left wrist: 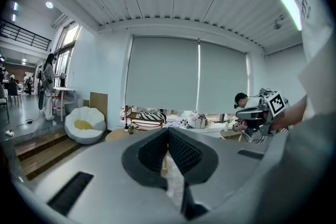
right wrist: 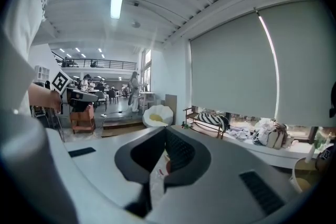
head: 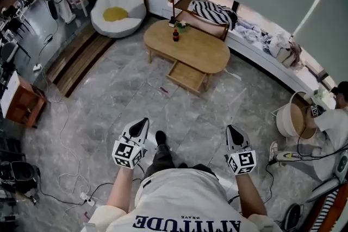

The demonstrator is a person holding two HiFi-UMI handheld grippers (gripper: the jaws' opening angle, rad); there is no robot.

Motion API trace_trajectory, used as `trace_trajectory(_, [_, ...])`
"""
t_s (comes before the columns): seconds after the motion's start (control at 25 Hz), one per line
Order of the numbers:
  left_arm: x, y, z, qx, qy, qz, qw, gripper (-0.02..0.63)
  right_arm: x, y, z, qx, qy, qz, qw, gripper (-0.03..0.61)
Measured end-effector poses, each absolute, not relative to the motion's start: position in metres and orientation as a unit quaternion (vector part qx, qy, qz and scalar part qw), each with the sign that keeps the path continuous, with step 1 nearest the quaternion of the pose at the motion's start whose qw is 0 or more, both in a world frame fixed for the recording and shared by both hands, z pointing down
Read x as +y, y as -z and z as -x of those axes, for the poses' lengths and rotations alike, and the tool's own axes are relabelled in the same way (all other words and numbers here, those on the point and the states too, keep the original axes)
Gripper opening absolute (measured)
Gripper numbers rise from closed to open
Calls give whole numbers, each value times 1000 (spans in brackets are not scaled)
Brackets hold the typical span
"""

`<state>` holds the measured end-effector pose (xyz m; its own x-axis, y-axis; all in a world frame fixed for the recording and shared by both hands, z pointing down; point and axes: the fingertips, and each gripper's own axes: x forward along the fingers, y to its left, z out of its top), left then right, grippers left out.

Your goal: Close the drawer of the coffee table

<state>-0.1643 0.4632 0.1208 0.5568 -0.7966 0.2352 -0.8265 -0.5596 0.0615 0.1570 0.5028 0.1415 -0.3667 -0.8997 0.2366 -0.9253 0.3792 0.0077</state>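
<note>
Ahead, near the middle of the head view: drawer [head: 186,76], pulled out from under the long side of the coffee table [head: 187,46], opening toward the camera, wooden inside and apparently empty. Left open, so the front panel is exposed for a push. On the oval wooden tabletop, a dark bottle [head: 175,35] near the far edge, next to something too small to identify. On the grey stone floor [head: 119,100], just left of the drawer, a small red scrap [head: 163,89]. Beyond the table, a wooden bench [head: 179,0] carrying a striped cushion [head: 212,10]; further left, a white beanbag [head: 117,11] with a yellow centre. At far right, a seated person [head: 333,117] beside a round tub [head: 293,119], apparently unconnected with the job.

Nearer, at the bottom of the view: left gripper [head: 142,123] and right gripper [head: 232,130], held side by side, pointed toward the table, well apart from the drawer. Both pairs of jaws pressed together with nothing between them, plain in each gripper view. Probably kept closed on purpose: no grasp needed, only blunt tips to shove the drawer front.

Judged stage: approach, no contact, closing not yet begun. Likely needed next: stepping closer, lowering a gripper to the drawer front, pushing squarely to avoid jamming it askew.
</note>
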Motion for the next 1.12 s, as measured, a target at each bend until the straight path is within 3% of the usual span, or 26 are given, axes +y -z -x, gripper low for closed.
trace_trajectory(1.12, [207,-141,231,-383,-122,-911,94,20,292,-154,-69,-783,-102,-597,143,18])
